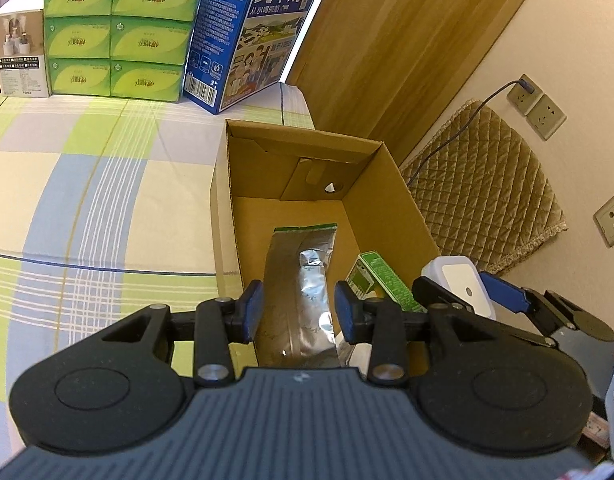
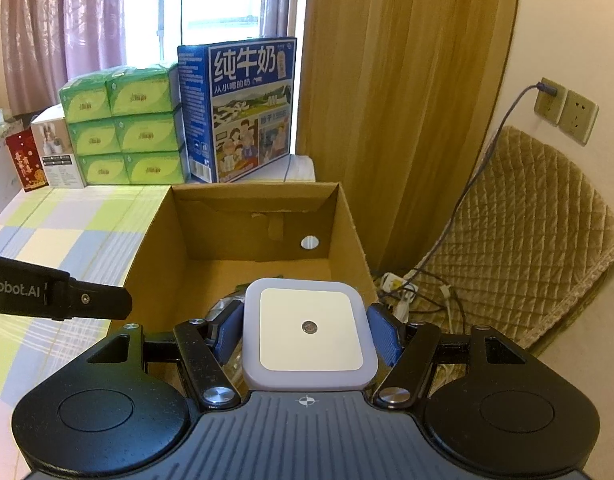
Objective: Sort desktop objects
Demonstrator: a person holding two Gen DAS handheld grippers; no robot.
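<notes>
The right gripper (image 2: 310, 334) squeezes a white night light (image 2: 310, 330) over the cardboard box (image 2: 155, 256). The left gripper (image 1: 298, 311) is open and holds nothing.

1. We cannot see the near end of the silver foil pouch (image 1: 307, 292); the left gripper (image 1: 299, 312) covers it.
2. The green carton (image 1: 377, 280) is partly hidden behind that gripper's finger, and its print is too small to read.
3. In the right wrist view, the white square night light (image 2: 310, 330) blocks most of the cardboard box (image 2: 263, 240) floor.
4. The red packet (image 2: 27, 160) is partly hidden by the neighbouring boxes.
5. The fine print on the blue milk carton (image 1: 251, 32) is unreadable.
6. The cables (image 2: 407, 292) beside the box blur together.
</notes>
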